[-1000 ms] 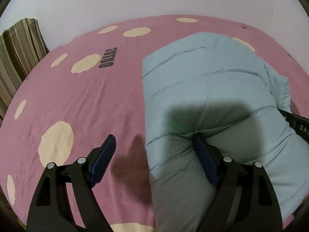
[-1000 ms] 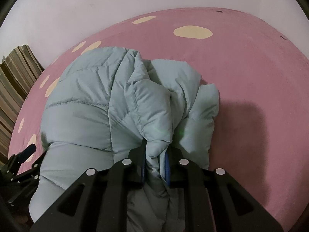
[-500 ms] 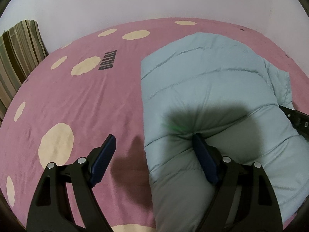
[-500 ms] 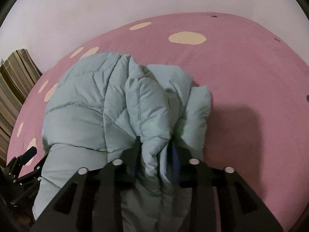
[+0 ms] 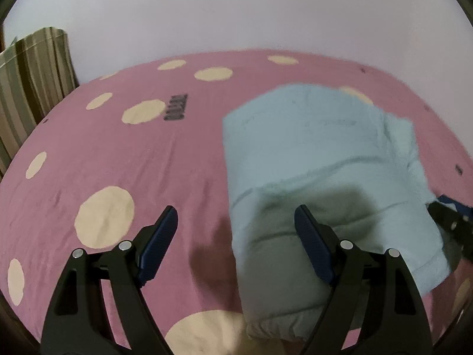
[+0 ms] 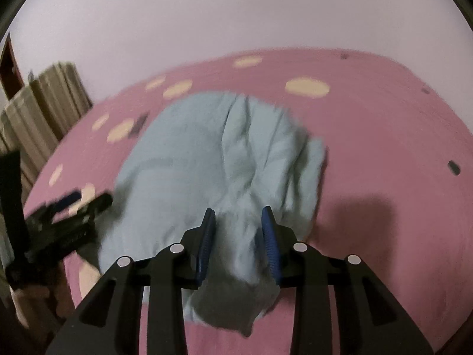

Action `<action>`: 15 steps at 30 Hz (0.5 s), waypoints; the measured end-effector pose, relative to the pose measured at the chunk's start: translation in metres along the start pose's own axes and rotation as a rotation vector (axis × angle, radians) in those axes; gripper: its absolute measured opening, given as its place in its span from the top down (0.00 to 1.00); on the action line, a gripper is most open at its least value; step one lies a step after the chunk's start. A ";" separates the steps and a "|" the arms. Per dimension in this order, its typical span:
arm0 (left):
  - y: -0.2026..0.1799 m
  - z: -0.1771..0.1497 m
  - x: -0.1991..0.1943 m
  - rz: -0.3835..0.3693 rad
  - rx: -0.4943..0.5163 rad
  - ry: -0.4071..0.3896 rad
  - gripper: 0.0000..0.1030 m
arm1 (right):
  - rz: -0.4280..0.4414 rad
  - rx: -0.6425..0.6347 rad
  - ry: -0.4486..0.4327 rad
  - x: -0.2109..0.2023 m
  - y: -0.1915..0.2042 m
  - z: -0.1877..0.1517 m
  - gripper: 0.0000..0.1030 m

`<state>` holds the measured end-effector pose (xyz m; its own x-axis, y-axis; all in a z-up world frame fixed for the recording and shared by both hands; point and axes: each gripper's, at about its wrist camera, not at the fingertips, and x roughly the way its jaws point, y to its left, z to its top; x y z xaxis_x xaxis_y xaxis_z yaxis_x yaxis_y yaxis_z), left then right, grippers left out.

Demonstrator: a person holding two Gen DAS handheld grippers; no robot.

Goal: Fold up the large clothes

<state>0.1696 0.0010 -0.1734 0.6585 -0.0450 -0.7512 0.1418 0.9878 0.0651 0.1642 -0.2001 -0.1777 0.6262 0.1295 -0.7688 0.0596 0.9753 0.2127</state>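
While newly opened around the jacket's [image 6: 207,153] edge, right jaws; left jaws wide, open bedspread [image 5: 147,162] alongside.

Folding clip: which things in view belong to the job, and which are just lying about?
Job:
- puffer jacket, light blue, on the bed
- left gripper, open
- right gripper, jaws just opened, jacket fabric between them

Lying about:
- pink dotted bedsheet
- striped curtain

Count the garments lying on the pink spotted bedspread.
1. A pale blue padded jacket lies folded on the pink spotted bedspread, right of centre in the left wrist view, with its bunched near end between the right tongs. Anything tucked beneath it would be hidden.
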 end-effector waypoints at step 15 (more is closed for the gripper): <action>-0.011 -0.008 0.033 -0.022 0.035 0.067 0.26 | -0.006 0.002 0.061 0.048 -0.008 -0.014 0.69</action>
<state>0.1837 -0.0102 -0.2040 0.6042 -0.0555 -0.7949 0.1826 0.9807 0.0703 0.1826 -0.1990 -0.2247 0.5775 0.1345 -0.8053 0.0646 0.9757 0.2093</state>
